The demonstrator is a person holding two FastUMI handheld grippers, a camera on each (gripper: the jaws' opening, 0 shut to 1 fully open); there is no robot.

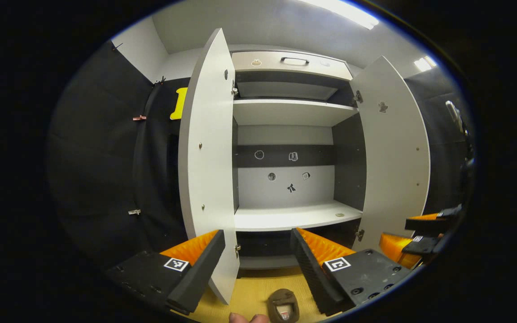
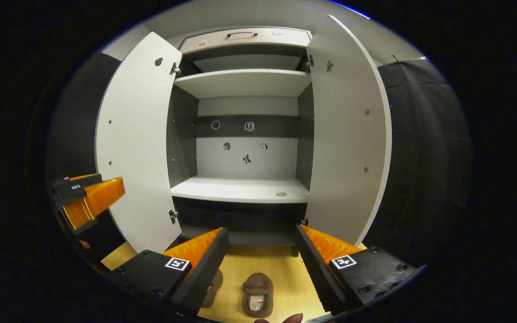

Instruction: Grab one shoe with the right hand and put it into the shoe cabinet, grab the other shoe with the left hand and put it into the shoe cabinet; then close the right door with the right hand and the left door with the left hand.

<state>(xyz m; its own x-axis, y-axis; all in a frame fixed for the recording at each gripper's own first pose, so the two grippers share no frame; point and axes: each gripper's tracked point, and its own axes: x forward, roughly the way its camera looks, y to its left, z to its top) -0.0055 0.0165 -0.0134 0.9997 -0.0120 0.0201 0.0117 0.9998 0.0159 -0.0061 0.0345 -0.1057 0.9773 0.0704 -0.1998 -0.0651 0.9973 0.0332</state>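
Two brown shoes down on the wooden floor (image 2: 281,278) in front of the shoe cabinet (image 2: 245,188), nothing shelved yet. One shoe (image 2: 257,294) lies between my right gripper's (image 2: 258,260) spread, empty fingers, opening up, toe toward the cabinet. It looks soft and light, slipper-like, so I judge it will squash rather than slip; I'd pinch the side wall at the opening. The other shoe (image 2: 213,285) is mostly hidden behind my right gripper's left-side finger, so I can't read its shape. My left gripper (image 1: 258,264) is also parted and holding nothing, facing the cabinet's middle shelf (image 1: 292,217). Both doors stand wide: left door (image 1: 207,157), right door (image 1: 395,148). The cabinet's bottom compartment is dark; I can't make out its depth.
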